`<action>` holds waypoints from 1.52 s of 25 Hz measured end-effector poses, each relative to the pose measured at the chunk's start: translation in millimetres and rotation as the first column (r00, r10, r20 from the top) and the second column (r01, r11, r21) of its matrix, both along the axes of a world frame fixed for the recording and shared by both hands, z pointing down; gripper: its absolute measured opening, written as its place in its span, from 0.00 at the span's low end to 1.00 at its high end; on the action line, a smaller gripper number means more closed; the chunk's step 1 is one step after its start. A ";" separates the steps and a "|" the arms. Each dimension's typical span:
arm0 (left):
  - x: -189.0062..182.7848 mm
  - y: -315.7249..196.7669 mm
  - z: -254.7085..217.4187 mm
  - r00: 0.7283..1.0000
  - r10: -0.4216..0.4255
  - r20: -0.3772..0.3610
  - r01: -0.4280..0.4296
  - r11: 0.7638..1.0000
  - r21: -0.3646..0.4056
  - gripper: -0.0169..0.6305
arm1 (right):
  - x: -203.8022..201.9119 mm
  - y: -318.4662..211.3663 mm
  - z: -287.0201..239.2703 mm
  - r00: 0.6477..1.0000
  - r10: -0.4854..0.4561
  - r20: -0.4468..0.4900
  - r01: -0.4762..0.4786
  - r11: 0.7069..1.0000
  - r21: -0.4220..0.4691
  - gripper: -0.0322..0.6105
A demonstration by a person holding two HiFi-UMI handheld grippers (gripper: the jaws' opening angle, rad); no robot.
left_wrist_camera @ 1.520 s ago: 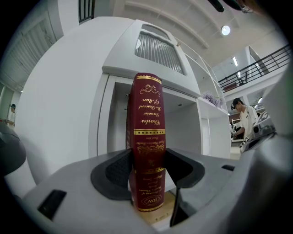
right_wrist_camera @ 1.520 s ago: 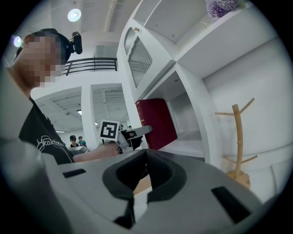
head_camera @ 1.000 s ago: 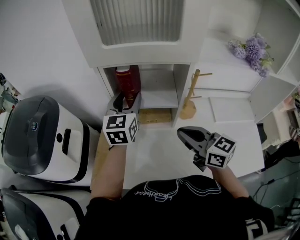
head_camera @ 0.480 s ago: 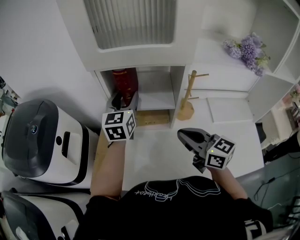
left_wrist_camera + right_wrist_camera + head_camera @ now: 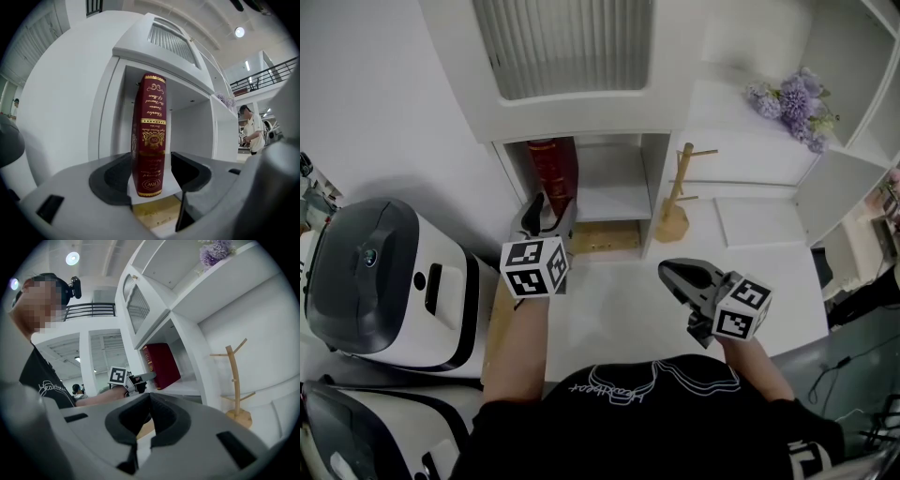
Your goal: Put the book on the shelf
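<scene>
The dark red book (image 5: 553, 173) stands upright at the left side of the white shelf's lower compartment (image 5: 619, 200). In the left gripper view its gold-lettered spine (image 5: 150, 136) faces me. My left gripper (image 5: 546, 208) is just in front of it and its jaws are opening. The spine shows between the jaws (image 5: 151, 161) with a gap on each side, and the pads do not press on it. My right gripper (image 5: 667, 272) hangs over the table at the right, shut and empty (image 5: 150, 397). From there the book (image 5: 161, 365) shows in the shelf.
A wooden peg stand (image 5: 675, 211) stands right of the compartment. Purple flowers (image 5: 792, 98) lie on an upper ledge. Two large white and grey appliances (image 5: 384, 281) fill the left side. A white table (image 5: 609, 309) runs under both grippers.
My left gripper has drawn back from the book toward me and lowered a little. The book stays upright in the shelf. The right gripper has barely moved.
</scene>
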State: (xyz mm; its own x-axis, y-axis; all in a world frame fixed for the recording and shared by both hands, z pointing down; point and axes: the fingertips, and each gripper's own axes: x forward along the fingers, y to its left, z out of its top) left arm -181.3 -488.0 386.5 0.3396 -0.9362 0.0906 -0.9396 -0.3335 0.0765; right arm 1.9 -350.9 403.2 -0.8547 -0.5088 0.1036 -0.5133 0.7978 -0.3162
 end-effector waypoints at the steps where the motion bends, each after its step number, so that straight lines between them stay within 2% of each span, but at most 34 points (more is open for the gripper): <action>1: -2.2 5.6 -0.5 1.000 0.001 -0.010 -0.001 1.000 0.002 0.42 | -1.0 0.3 0.4 1.000 -0.002 -0.002 0.002 1.000 -0.001 0.06; 5: -4.8 32.7 -5.8 0.997 0.036 -0.069 -0.036 0.999 -0.005 0.41 | -3.8 1.9 5.0 1.000 -0.014 -0.013 0.014 1.000 -0.013 0.06; 9: 9.3 68.7 -12.2 0.976 0.157 -0.150 -0.162 0.987 -0.022 0.41 | -9.4 3.2 5.1 1.000 -0.029 -0.013 0.028 0.999 -0.022 0.06; 11: 19.1 88.2 -14.9 0.962 0.220 -0.159 -0.225 0.974 -0.014 0.40 | -13.3 4.4 2.0 0.999 -0.035 -0.004 0.035 0.999 -0.014 0.06; 12: 25.4 97.8 -15.3 0.956 0.250 -0.155 -0.254 0.967 -0.010 0.36 | -14.8 5.0 0.0 0.999 -0.037 0.002 0.037 0.999 -0.007 0.06; 14: 40.2 116.8 -16.3 0.937 0.313 -0.153 -0.317 0.948 0.000 0.27 | -16.7 6.2 -3.5 0.999 -0.038 0.012 0.038 0.999 0.003 0.06; 16: 54.9 134.5 -17.7 0.909 0.376 -0.182 -0.381 0.924 0.006 0.18 | -17.9 8.1 -5.8 0.999 -0.039 0.019 0.039 0.999 0.009 0.06; 20: 79.4 161.9 -17.7 0.851 0.487 -0.199 -0.497 0.868 -0.002 0.04 | -16.9 12.5 -11.7 0.999 -0.026 0.032 0.025 0.999 0.027 0.06; 23: 88.4 173.1 -18.9 0.817 0.532 -0.225 -0.544 0.839 0.007 0.03 | -12.0 14.2 -17.2 0.999 -0.001 0.048 -0.002 0.999 0.045 0.06; 32: 91.4 176.6 -11.6 0.803 0.540 -0.252 -0.557 0.831 0.005 0.03 | -22.9 19.1 -18.2 0.999 -0.031 0.038 0.029 0.999 0.046 0.06; 38: 86.5 170.4 -7.8 0.819 0.519 -0.244 -0.536 0.844 -0.001 0.03 | -28.7 17.6 -11.0 0.998 -0.057 0.022 0.056 0.998 0.025 0.06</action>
